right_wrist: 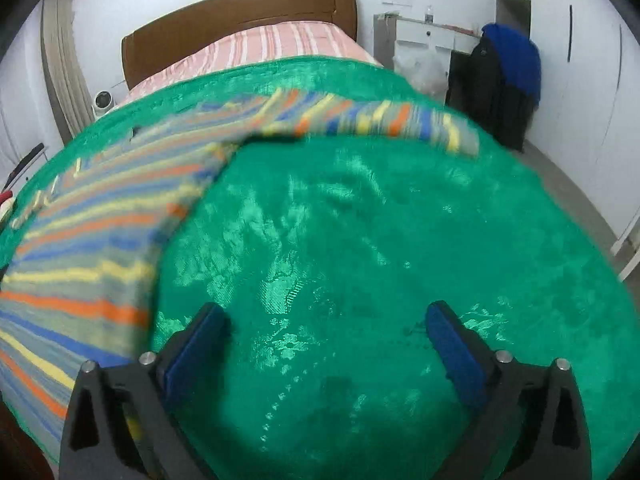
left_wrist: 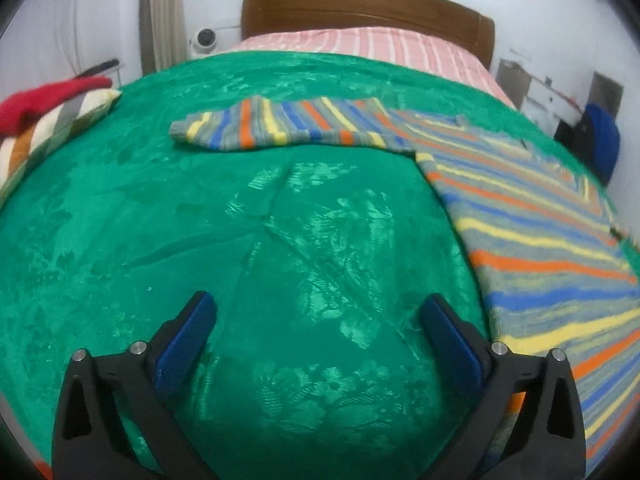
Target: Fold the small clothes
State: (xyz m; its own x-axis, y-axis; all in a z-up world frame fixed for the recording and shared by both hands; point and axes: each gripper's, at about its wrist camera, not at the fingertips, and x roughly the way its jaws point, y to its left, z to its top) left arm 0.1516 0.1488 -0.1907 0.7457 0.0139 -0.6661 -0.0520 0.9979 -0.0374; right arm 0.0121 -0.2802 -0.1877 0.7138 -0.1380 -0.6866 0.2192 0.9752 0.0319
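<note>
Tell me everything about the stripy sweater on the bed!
The sweater looks knitted, grey with orange, yellow and blue stripes. It lies spread flat on the green blanket, not yet folded. One sleeve stretches out sideways to the left, the other sleeve to the right. Neither gripper touches it; both hover open over bare blanket beside its body.

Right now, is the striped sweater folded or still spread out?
Spread out. The striped sweater lies flat on the green blanket, one sleeve stretched sideways; both grippers are open and empty.
</note>
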